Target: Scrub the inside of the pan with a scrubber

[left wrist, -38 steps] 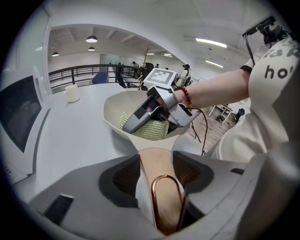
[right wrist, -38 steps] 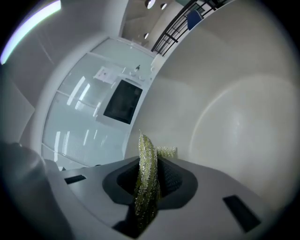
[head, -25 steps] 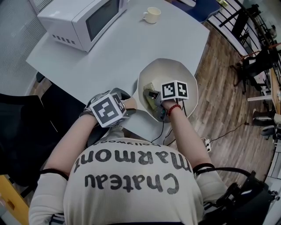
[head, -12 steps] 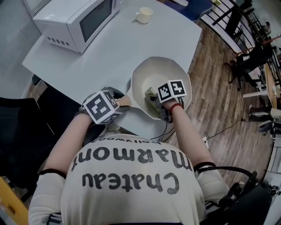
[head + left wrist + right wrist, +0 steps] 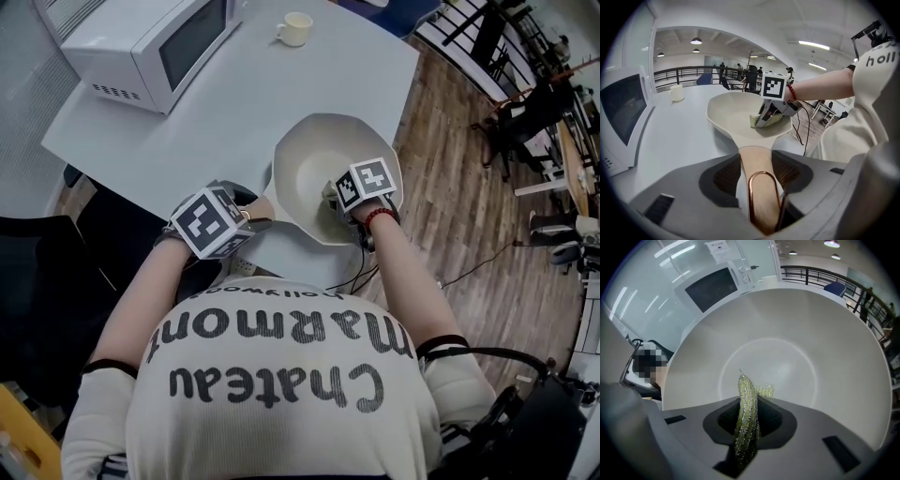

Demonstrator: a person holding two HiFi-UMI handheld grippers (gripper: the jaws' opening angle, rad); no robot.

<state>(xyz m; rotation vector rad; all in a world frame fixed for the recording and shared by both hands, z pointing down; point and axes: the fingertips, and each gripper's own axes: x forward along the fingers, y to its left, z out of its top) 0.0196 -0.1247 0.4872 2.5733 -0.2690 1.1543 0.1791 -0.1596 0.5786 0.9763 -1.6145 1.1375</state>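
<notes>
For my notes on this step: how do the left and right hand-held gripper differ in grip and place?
The left hand-held gripper clamps the pan handle; the right hand-held gripper pinches the green scrubber inside the pan. The left jaws stand wide around the thick handle; the right jaws are nearly together on the thin scrubber. Both are shut on something.

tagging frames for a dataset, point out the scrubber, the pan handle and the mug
scrubber (image 5: 746, 416), right gripper view, its middle, pinched between the jaws
pan handle (image 5: 755, 161), left gripper view, bare stretch between the jaws
mug (image 5: 297, 30), head view, its body
</notes>
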